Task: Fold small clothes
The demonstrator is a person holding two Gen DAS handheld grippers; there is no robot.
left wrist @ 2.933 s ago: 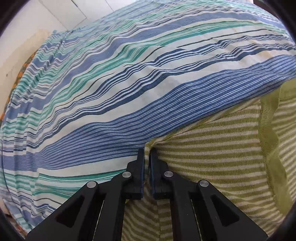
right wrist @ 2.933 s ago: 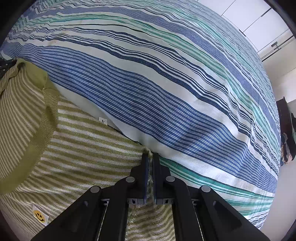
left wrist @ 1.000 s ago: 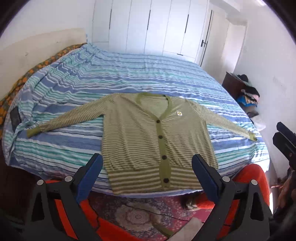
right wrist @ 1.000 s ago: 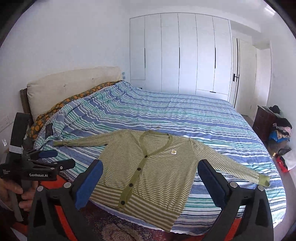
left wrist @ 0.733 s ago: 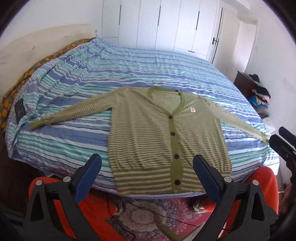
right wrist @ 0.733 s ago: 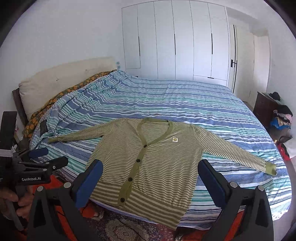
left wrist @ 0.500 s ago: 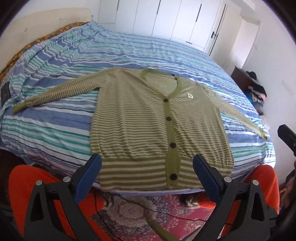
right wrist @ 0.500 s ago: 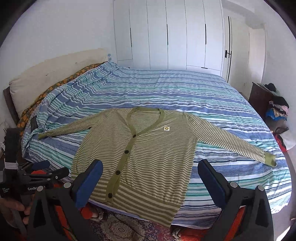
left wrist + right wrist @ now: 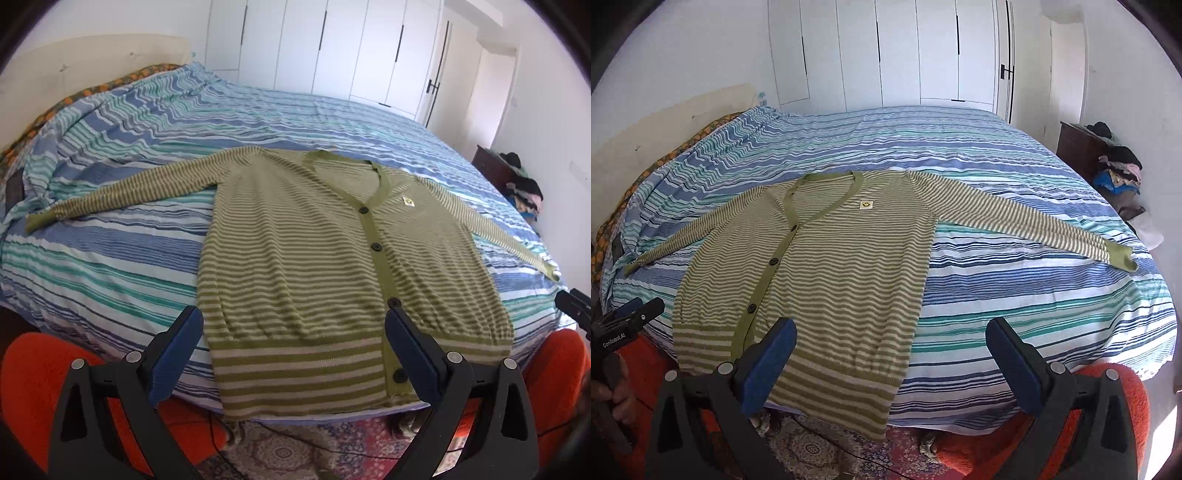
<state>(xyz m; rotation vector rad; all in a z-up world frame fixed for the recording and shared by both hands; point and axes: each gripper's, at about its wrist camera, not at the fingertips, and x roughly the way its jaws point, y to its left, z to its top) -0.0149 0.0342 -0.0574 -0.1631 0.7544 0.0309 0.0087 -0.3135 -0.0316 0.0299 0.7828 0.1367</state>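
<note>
A green-and-cream striped cardigan lies flat and buttoned on the bed, both sleeves spread out sideways, its hem hanging over the near bed edge. My left gripper is open, held back from the bed, with the hem framed between its blue pads and nothing in them. My right gripper is open too, over the cardigan's right hem corner and the bedspread. In the right wrist view the left gripper shows at the left edge, held by a hand.
The bed carries a blue, teal and white striped cover. Orange-clad knees and a patterned rug lie below. White wardrobe doors stand behind; a dark cabinet with piled clothes is at the right.
About three seconds ago both grippers were shut on the cardigan close up. Now both are open and pulled back from the bed; over the last second they have drifted slightly closer to the hem.
</note>
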